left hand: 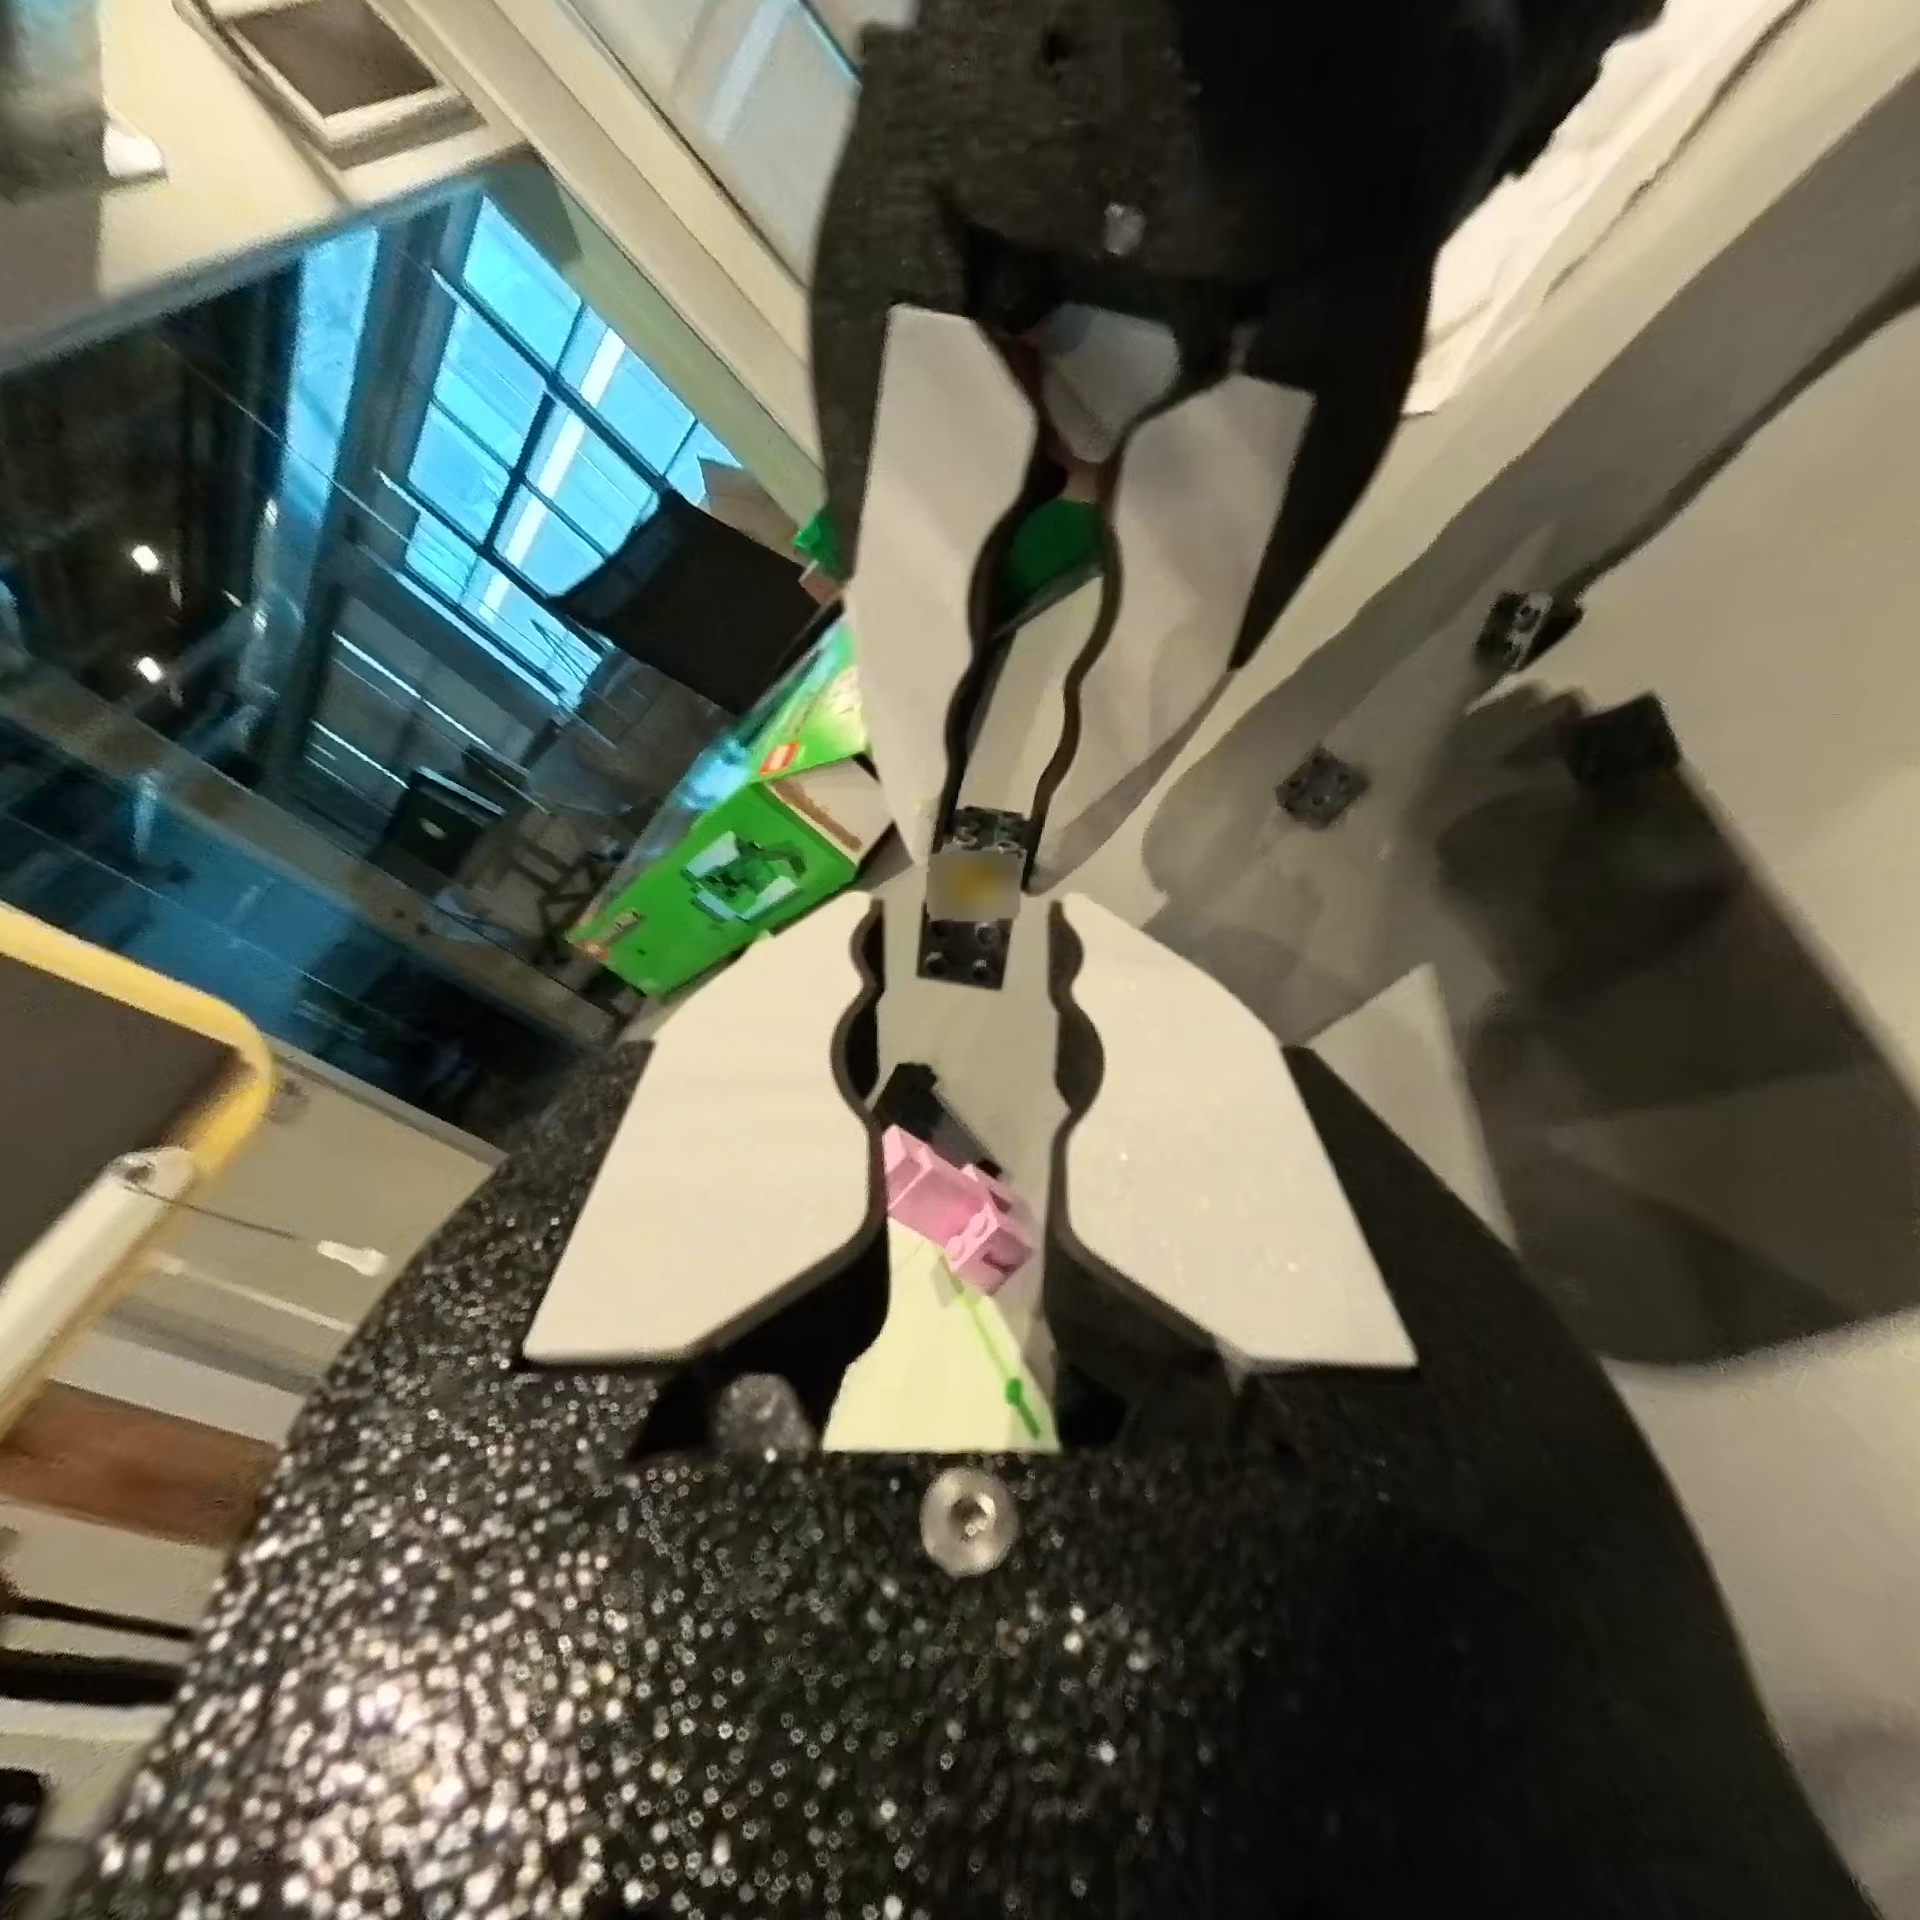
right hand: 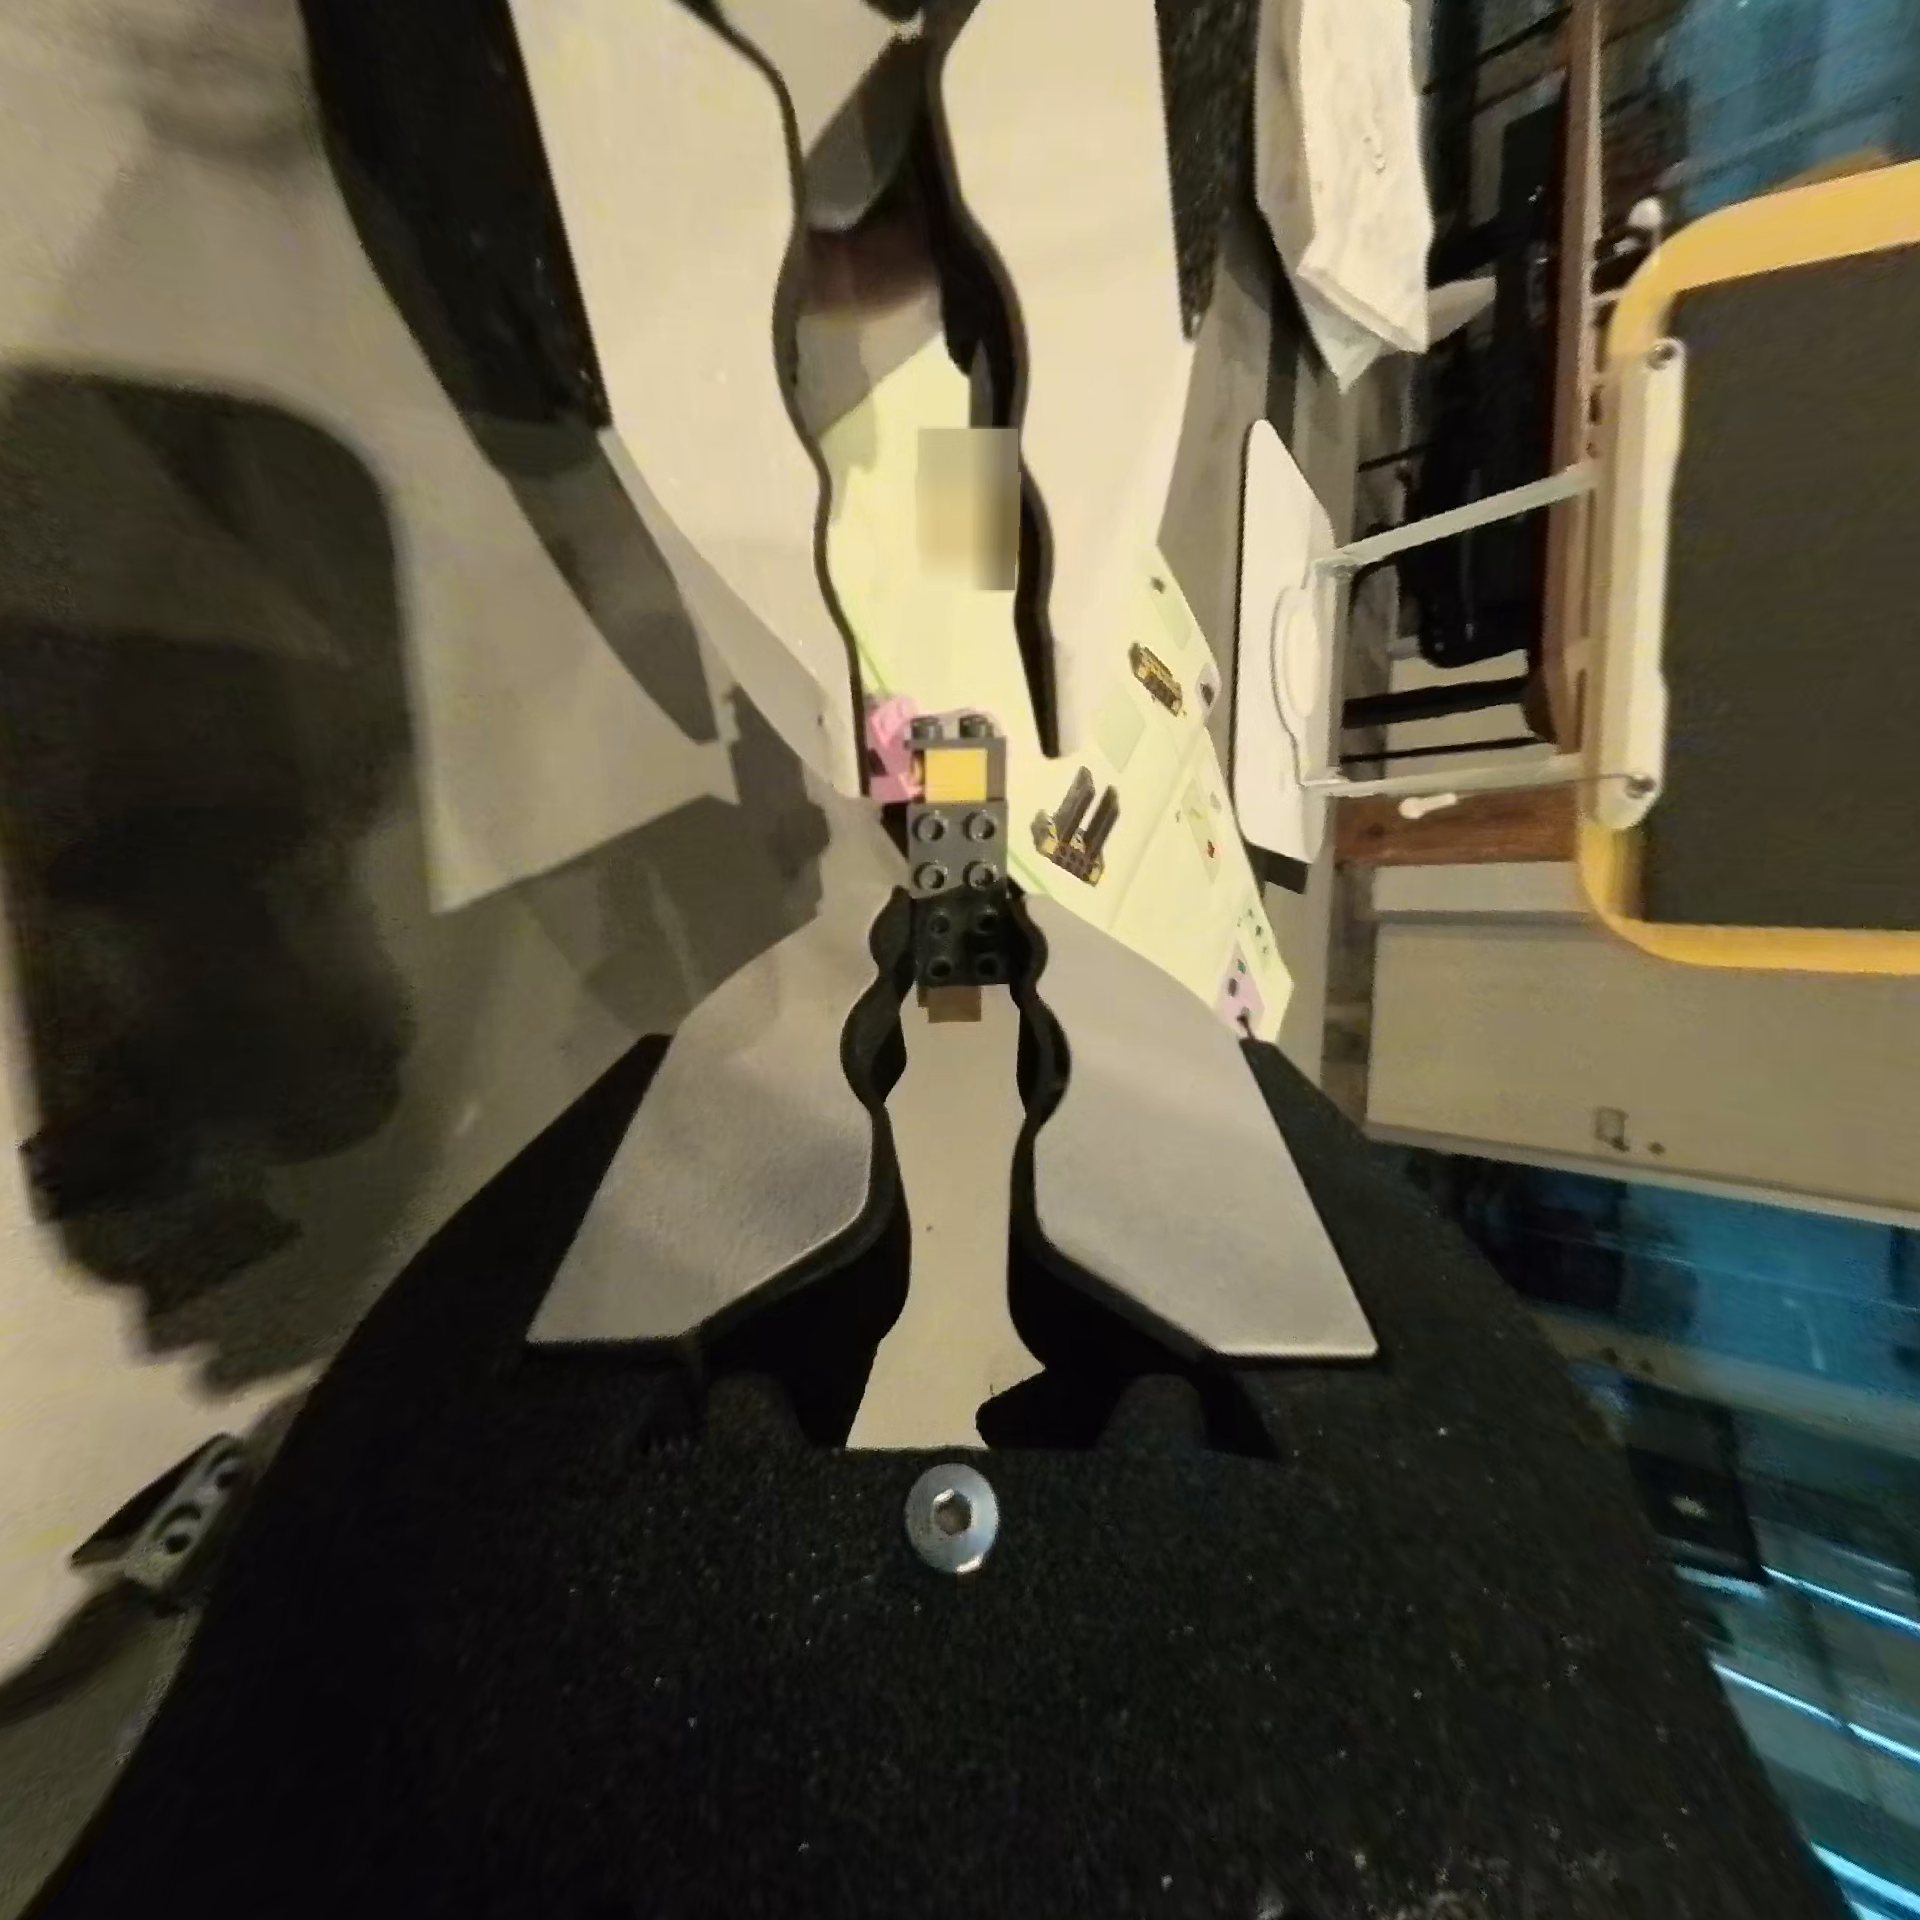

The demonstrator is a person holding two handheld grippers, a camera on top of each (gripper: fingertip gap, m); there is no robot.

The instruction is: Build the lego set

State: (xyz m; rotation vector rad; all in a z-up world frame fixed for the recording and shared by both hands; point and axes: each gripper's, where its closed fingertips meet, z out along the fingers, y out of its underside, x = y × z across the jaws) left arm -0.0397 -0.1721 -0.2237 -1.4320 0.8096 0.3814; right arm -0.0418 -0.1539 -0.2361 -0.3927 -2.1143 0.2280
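Item: small lego sub-assy (right hand: 957,831), dark grey/black studded plates w/ a yellow tile near the far end, held in mid-air between my two grippers, tip to tip.

- Right gripper (right hand: 958,940): my fingers clenched on the black plate at the near end of the assy. Studs face the cam.
- Left gripper (left hand: 961,935): tips reach the other end of the same assy (left hand: 968,902). They look closed against the black plate, but blur at the contact; can't tell for sure if I'm gripping or only touching.
- Key relation: long axis of the assy runs straight along both finger lines, so the grippers face each other head-on, assy bridging the gap. Both equally near; any push or pull goes along that axis.
- Pink bricks (left hand: 961,1216): behind my left fingers in the left view, just beside the assy's far end in the right view. Attached or loose: can't tell.
- Instruction sheet (right hand: 1143,821): pale green, lying below.
- Green box (left hand: 727,883): well apart, far side of table.

Judgement: mid-join step, next move likely a squeeze along the axis; risk is the plate pivoting out of the right tips.
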